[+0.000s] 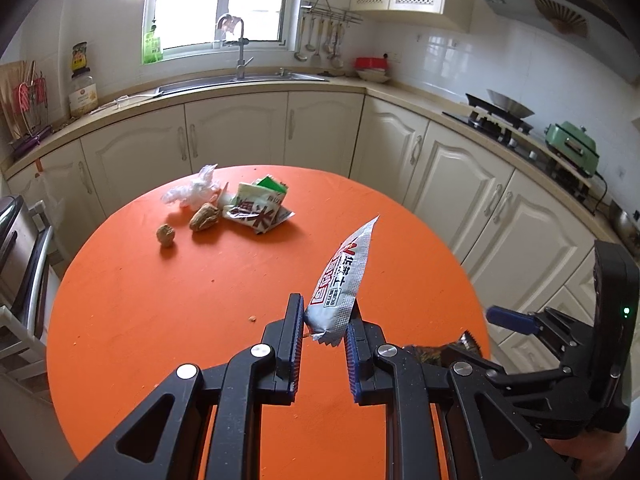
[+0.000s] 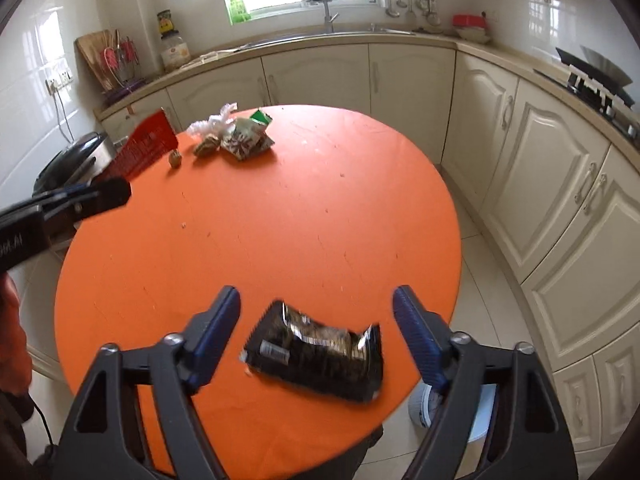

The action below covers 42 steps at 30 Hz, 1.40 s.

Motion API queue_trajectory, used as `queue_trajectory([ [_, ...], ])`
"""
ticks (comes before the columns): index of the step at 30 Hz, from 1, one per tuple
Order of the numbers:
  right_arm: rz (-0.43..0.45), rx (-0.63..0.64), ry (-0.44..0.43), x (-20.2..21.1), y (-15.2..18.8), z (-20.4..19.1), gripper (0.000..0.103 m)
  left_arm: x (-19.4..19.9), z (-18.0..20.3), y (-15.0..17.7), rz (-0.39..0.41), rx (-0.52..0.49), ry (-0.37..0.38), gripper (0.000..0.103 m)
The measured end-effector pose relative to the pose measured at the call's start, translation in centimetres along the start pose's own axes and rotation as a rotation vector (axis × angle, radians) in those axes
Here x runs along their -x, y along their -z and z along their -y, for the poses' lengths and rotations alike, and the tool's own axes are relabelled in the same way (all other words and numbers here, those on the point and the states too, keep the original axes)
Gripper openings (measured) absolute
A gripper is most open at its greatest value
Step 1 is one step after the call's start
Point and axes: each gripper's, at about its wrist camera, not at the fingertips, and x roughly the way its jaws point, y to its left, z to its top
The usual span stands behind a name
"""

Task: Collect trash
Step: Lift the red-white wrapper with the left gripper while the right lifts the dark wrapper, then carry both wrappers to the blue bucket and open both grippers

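The left gripper (image 1: 325,312) pinches a white packet (image 1: 343,280). The right gripper (image 2: 316,304), jaws spread, should straddle the near black wrapper (image 2: 316,354) squarely before closing.

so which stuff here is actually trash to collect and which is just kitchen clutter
Trash:
- white sachet, held in the left gripper
- black wrapper between the open right gripper fingers
- crumpled packets
- clear plastic
- two brown lumps

Not part of it:
- jar
- wok
- green appliance
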Motion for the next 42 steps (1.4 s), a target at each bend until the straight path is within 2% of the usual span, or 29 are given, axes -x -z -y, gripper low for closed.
queue_trajectory([
  [3, -0.039, 0.058, 0.026, -0.6, 1.2, -0.4, 0.086, 0.7, -0.1, 0.8, -0.014, 0.003, 0.003, 0.015],
  [7, -0.087, 0.123, 0.024, -1.8, 2.5, 0.2, 0.086, 1.1, 0.1, 1.4, -0.032, 0.006, 0.009, 0.015],
  [10, -0.129, 0.232, 0.036, -3.0, 2.7, 0.8, 0.086, 1.6, 0.5, 1.8, -0.042, 0.002, 0.008, 0.015],
  [14, -0.139, 0.341, -0.039, -3.7, 2.1, 0.6, 0.086, 2.2, 0.7, 2.3, -0.05, 0.009, 0.003, 0.015],
  [15, -0.141, 0.358, -0.076, -3.9, 2.0, 0.5, 0.084, 2.4, 0.7, 2.2, -0.051, 0.012, 0.001, 0.015],
  [16, -0.147, 0.358, -0.112, -4.0, 1.9, 0.4, 0.076, 2.5, 0.7, 2.3, -0.053, 0.014, -0.001, 0.015],
  [18, -0.152, 0.368, -0.127, -4.1, 1.8, 0.1, 0.072, 2.6, 0.8, 2.4, -0.057, 0.015, -0.005, 0.015],
  [20, -0.158, 0.371, -0.135, -3.8, 1.8, -0.2, 0.064, 2.9, 0.9, 2.5, -0.059, 0.016, -0.009, 0.015],
  [22, -0.156, 0.379, -0.146, -3.3, 2.2, -1.3, 0.035, 3.3, 1.1, 2.5, -0.059, 0.016, -0.013, 0.015],
  [25, -0.143, 0.359, -0.125, -3.1, 2.5, -2.5, 0.021, 3.5, 1.2, 2.8, -0.064, 0.019, -0.013, 0.015],
  [28, -0.122, 0.284, -0.141, -3.2, 2.3, -2.7, 0.018, 4.0, 1.2, 3.1, -0.067, 0.015, -0.013, 0.015],
  [36, -0.031, 0.13, -0.183, -1.3, 1.3, -2.4, 0.017, 5.5, 1.8, 2.8, -0.046, -0.007, -0.012, 0.015],
  [42, 0.06, 0.063, -0.124, 2.9, 0.1, 0.9, 0.017, 5.9, 5.3, 1.4, -0.02, -0.06, 0.048, 0.015],
])
